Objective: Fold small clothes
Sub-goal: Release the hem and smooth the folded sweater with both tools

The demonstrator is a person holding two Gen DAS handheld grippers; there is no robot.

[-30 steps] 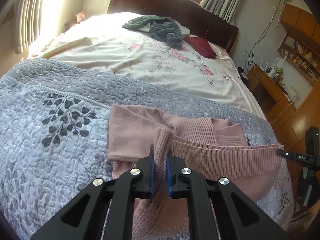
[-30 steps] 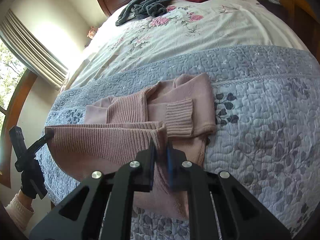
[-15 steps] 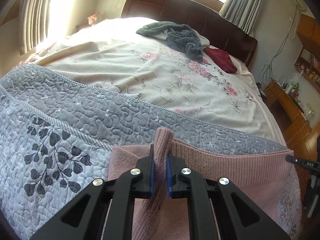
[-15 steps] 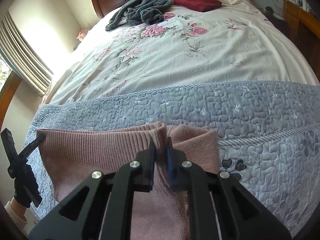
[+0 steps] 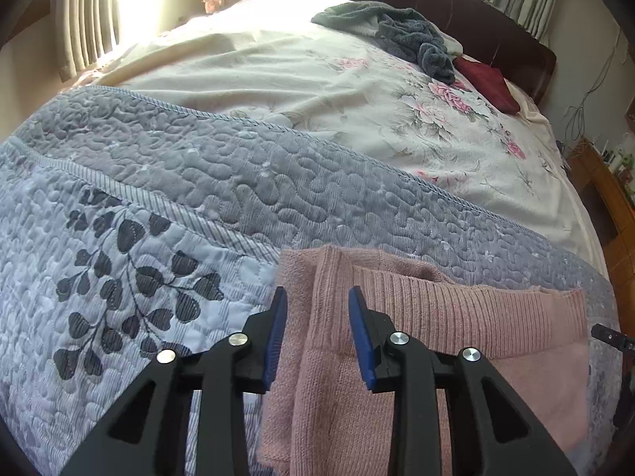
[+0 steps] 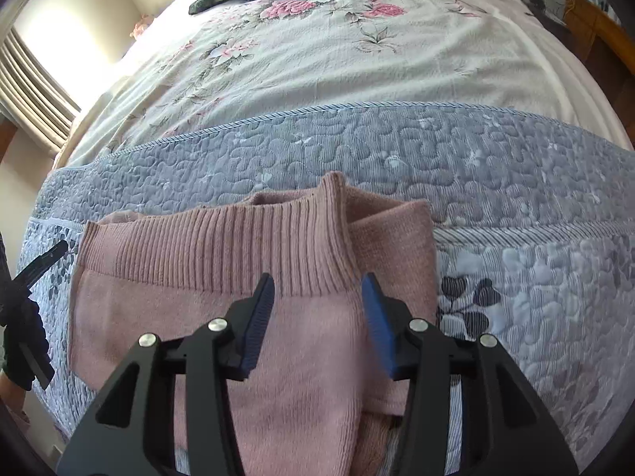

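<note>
A pink knitted sweater [image 5: 456,317] lies folded over on the grey quilted bedspread [image 5: 238,182], its ribbed hem band on top along the far edge. My left gripper [image 5: 317,309] is open, its blue pads either side of the hem's left corner, which stands up in a small ridge. In the right wrist view the same sweater [image 6: 206,277] fills the foreground. My right gripper [image 6: 319,293] is open over the hem's right corner, which peaks upward between the pads. The other gripper's black tip [image 6: 43,261] shows at the left edge.
Beyond the quilt lies a floral sheet [image 5: 357,91] with a grey-green towel heap [image 5: 401,35] and a dark red cloth [image 5: 488,83] near the dark headboard. Curtains [image 5: 79,20] hang at left; wooden furniture [image 5: 611,198] stands at right.
Both grippers carried the hem forward over the sweater, lowered it onto the quilt, then opened and let go. The hem now lies flat on the folded body.
</note>
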